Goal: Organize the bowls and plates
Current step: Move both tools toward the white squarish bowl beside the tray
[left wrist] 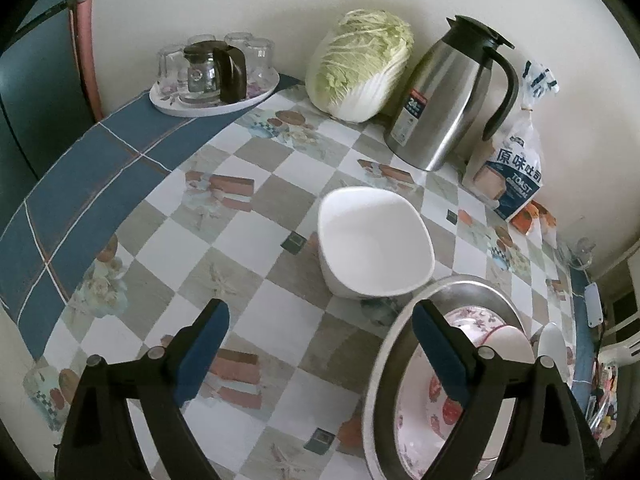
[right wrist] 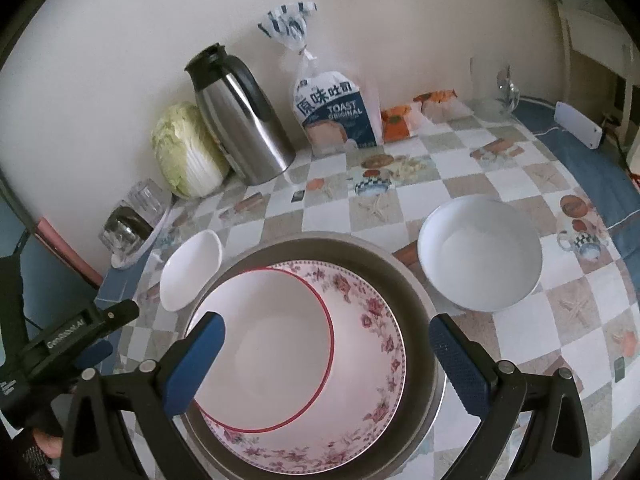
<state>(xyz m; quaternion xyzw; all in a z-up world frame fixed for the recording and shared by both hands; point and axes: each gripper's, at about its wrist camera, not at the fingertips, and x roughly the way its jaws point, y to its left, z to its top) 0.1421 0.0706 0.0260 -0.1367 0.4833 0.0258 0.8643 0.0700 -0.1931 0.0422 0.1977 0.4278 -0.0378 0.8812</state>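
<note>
A metal basin (right wrist: 416,292) holds a floral-rimmed plate (right wrist: 372,344) with a red-rimmed white bowl (right wrist: 272,352) on top of it. The basin also shows in the left wrist view (left wrist: 384,360). A squarish white bowl (left wrist: 374,242) stands on the table ahead of my left gripper (left wrist: 320,344), which is open and empty. It also shows left of the basin (right wrist: 190,270). A round white bowl (right wrist: 480,252) stands right of the basin. My right gripper (right wrist: 326,360) is open and empty above the basin.
Along the wall stand a tray of glasses with a glass pot (left wrist: 212,76), a napa cabbage (left wrist: 360,64), a steel thermos jug (left wrist: 452,92) and a bag of toast (right wrist: 340,112). A glass pitcher (right wrist: 490,88) stands at the far right. The checked tablecloth (left wrist: 248,240) covers the table.
</note>
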